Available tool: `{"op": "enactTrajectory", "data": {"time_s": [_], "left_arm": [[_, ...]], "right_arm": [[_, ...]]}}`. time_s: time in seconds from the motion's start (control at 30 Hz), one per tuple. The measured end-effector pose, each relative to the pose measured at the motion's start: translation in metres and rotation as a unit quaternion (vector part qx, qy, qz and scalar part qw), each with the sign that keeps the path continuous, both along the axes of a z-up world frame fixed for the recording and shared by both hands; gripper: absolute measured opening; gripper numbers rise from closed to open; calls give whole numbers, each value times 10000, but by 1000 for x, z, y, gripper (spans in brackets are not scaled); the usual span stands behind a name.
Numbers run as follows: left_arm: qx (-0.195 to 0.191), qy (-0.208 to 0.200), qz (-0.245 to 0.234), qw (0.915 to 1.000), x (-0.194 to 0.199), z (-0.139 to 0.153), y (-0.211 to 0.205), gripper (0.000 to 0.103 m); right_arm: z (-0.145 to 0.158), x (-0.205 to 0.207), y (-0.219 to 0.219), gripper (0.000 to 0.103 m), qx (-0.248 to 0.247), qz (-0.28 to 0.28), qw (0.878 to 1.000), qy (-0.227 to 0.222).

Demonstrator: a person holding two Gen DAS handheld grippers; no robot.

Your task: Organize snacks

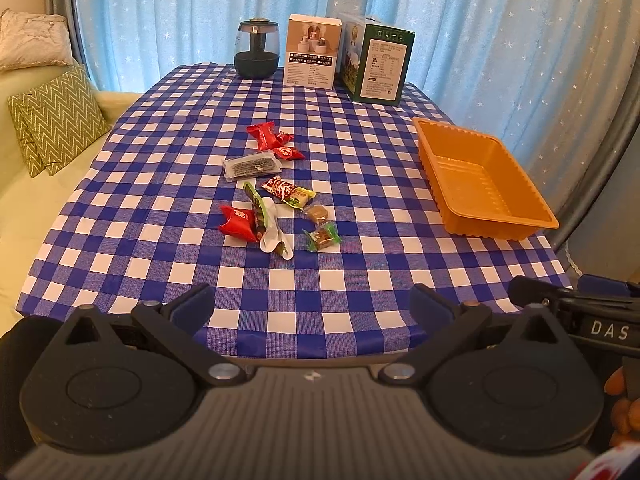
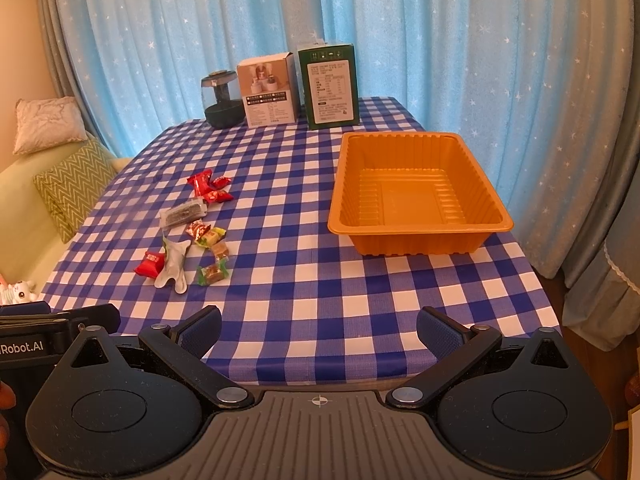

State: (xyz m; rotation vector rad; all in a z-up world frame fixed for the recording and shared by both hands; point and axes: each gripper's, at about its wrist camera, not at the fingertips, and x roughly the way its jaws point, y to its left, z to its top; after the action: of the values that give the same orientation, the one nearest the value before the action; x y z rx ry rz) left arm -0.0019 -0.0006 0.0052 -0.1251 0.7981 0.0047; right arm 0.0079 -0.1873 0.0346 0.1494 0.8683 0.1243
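Observation:
Several wrapped snacks lie loose on the blue checked tablecloth: red packets (image 1: 269,136) (image 2: 208,186), a dark flat packet (image 1: 251,165) (image 2: 183,213), a red packet (image 1: 239,222) (image 2: 151,263), a white-green wrapper (image 1: 269,227) (image 2: 174,265) and small candies (image 1: 322,236) (image 2: 213,273). An empty orange tray (image 1: 516,222) (image 2: 420,231) stands to their right. My left gripper (image 1: 312,306) is open and empty over the near table edge. My right gripper (image 2: 319,330) is open and empty, also at the near edge.
At the table's far edge stand a dark glass jar (image 1: 257,50) (image 2: 222,100), a white box (image 1: 312,52) (image 2: 269,94) and a green box (image 1: 378,62) (image 2: 330,86). A sofa with cushions (image 1: 56,120) is on the left. Blue curtains hang behind.

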Motion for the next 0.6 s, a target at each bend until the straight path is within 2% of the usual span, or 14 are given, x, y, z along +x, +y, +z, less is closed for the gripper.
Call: {"op": "enactTrajectory", "data": {"time_s": [0.6], "left_arm": [[-34, -15, -26, 10000, 0, 0, 0, 103]], "right_arm": [[0, 1, 2, 103, 6, 6, 10000, -3]]}}
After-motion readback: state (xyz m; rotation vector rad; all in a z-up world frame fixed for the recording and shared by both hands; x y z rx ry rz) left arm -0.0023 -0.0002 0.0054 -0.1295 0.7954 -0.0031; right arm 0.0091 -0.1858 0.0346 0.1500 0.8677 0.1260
